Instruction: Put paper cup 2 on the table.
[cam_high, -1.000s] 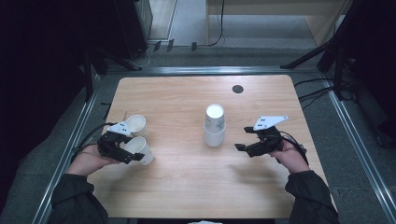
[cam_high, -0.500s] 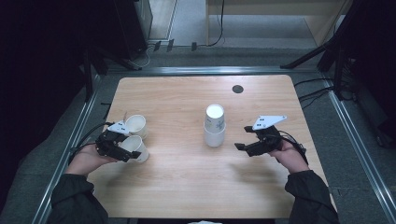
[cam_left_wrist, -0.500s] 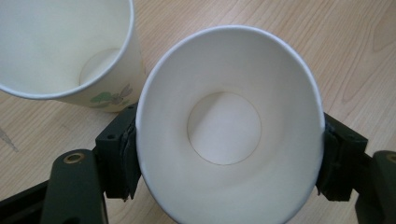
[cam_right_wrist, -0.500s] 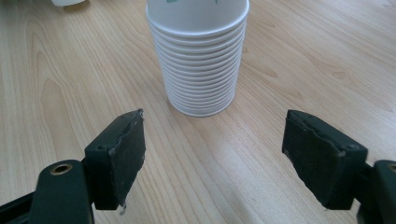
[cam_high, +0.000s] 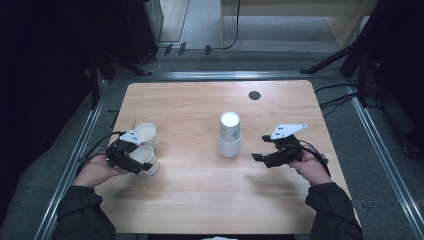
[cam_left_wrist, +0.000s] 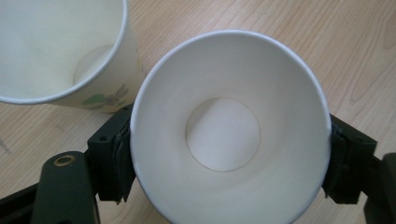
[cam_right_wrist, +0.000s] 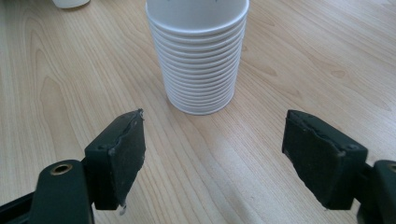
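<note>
The table (cam_high: 200, 190) is lit well from above, and its wood looks warm and bright. All around it the room is very dark, almost black at the left and right sides. The high view is a bit soft and grainy. Small, soft shadows lie under the hands. In the left gripper view, the near paper cup (cam_left_wrist: 231, 135) glows white and is sharp, with gentle grey shade inside. In the right gripper view, a pale shine sits on the wood, and the black pads (cam_right_wrist: 121, 154) close up look a little blurry.

wooden table (cam_high: 200, 200), black disc (cam_high: 254, 95)
</note>
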